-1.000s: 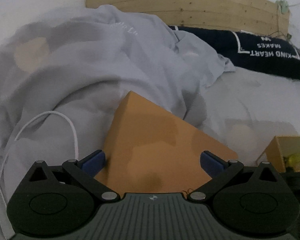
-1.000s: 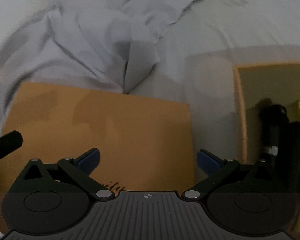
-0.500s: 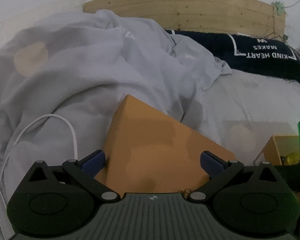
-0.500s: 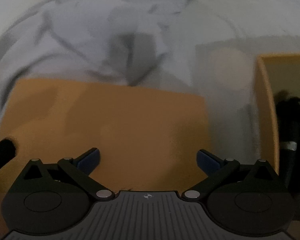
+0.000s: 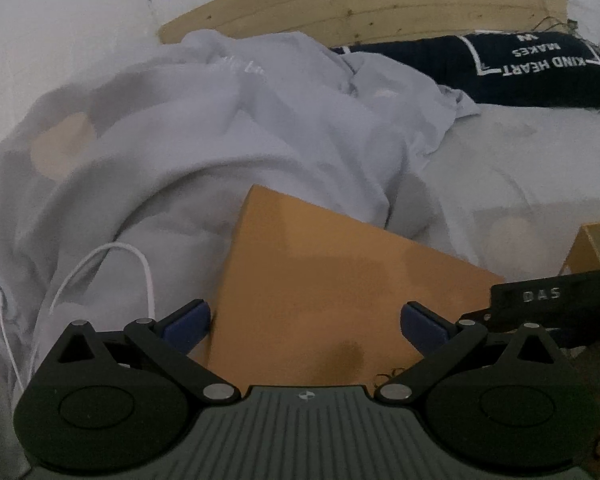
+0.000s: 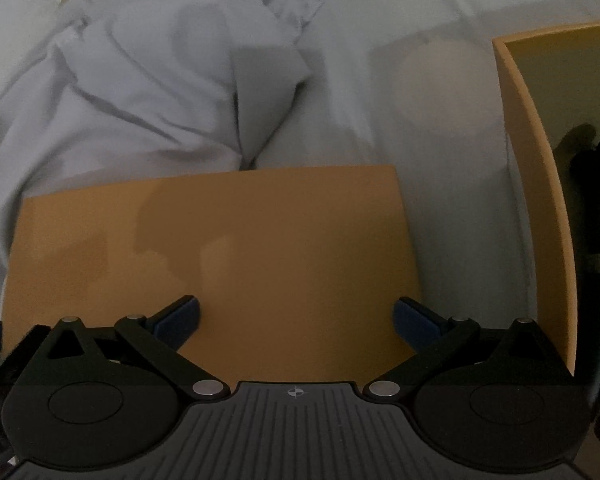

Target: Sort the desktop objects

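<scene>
A flat orange-brown box lid (image 5: 340,280) lies on the bed, seen in both wrist views (image 6: 228,248). My left gripper (image 5: 306,322) hovers open over its near left part, blue pads wide apart. My right gripper (image 6: 296,320) is open too, above the lid's near edge. An open orange box (image 6: 528,184) stands to the right of the lid, with dark objects (image 6: 596,208) inside. A corner of that box (image 5: 596,248) shows at the right of the left wrist view, behind the black body of the other gripper (image 5: 552,300).
A rumpled pale grey duvet (image 5: 220,140) is bunched behind and left of the lid. A white cable (image 5: 100,264) loops on it at the left. A dark navy pillow (image 5: 532,68) with white lettering and a wooden headboard (image 5: 380,4) lie beyond.
The right gripper has shifted left, so the open box sits further right in its view. The right gripper's body has come into the left wrist view at the right edge.
</scene>
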